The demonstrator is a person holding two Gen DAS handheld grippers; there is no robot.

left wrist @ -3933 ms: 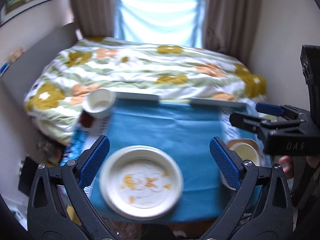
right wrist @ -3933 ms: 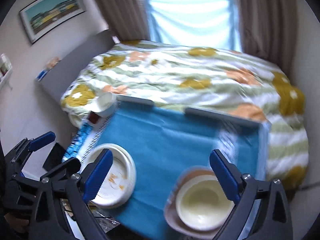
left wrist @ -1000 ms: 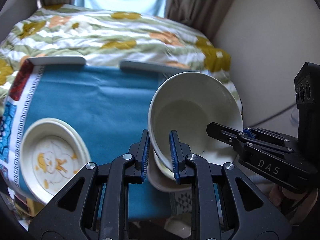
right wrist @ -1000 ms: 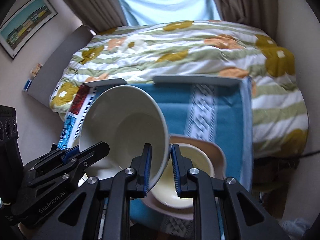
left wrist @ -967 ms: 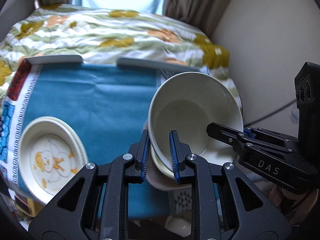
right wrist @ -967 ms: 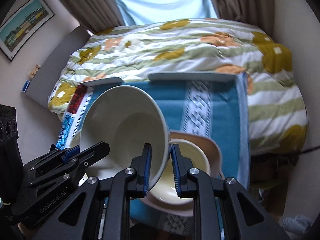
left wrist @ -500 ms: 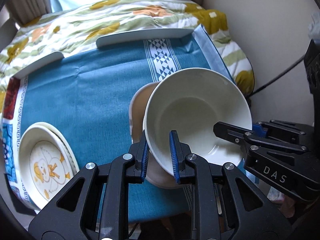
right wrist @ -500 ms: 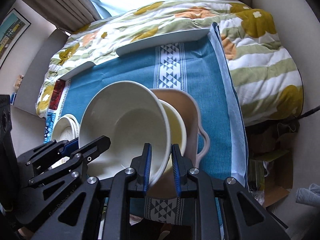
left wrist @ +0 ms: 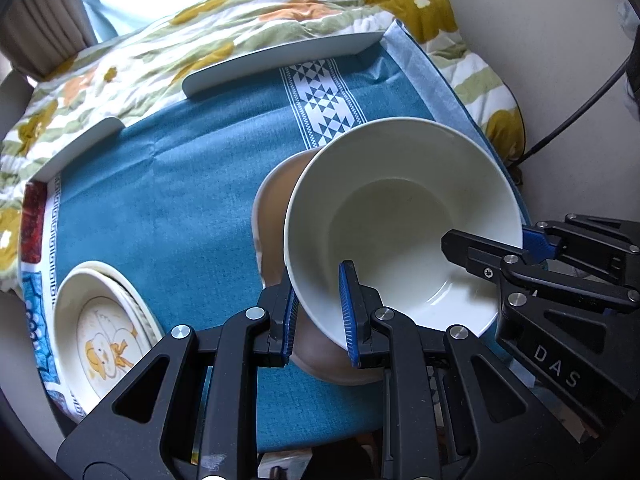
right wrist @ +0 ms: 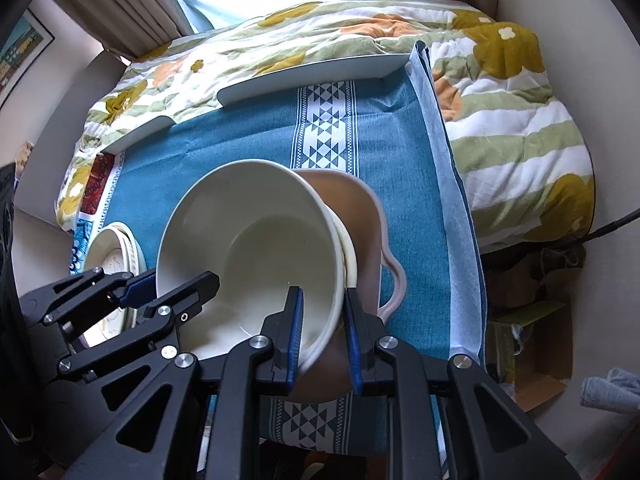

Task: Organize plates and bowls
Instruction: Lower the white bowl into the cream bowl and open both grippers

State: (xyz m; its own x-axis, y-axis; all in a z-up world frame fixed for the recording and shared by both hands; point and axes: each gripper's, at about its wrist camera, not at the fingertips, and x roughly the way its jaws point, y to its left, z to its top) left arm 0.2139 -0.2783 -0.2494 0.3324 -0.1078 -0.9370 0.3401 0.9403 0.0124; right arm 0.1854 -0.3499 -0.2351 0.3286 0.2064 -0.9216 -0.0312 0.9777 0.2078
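Both grippers hold one large cream bowl [left wrist: 404,216] by its rim, above a tan handled dish [left wrist: 272,216]. My left gripper [left wrist: 318,312] is shut on the bowl's left rim; my right gripper [right wrist: 322,332] is shut on its right rim. The bowl also shows in the right wrist view [right wrist: 248,248], over the tan dish [right wrist: 360,216], with a smaller cream bowl's edge [right wrist: 348,248] showing inside the dish. A stack of white plates with a duck print [left wrist: 100,344] sits at the table's left front, also in the right wrist view [right wrist: 110,248].
The table carries a blue cloth [left wrist: 168,184] with a white patterned stripe [right wrist: 324,132]. Two pale flat trays [left wrist: 280,60] lie along its far edge. A flowered bedspread [right wrist: 500,92] lies beyond. A cardboard box [right wrist: 536,352] sits on the floor at right.
Both grippers, shut on the cream bowl, have moved nearer over the tan dish and lowered; the bowl now sits flatter above it. The view tilted down toward the table.
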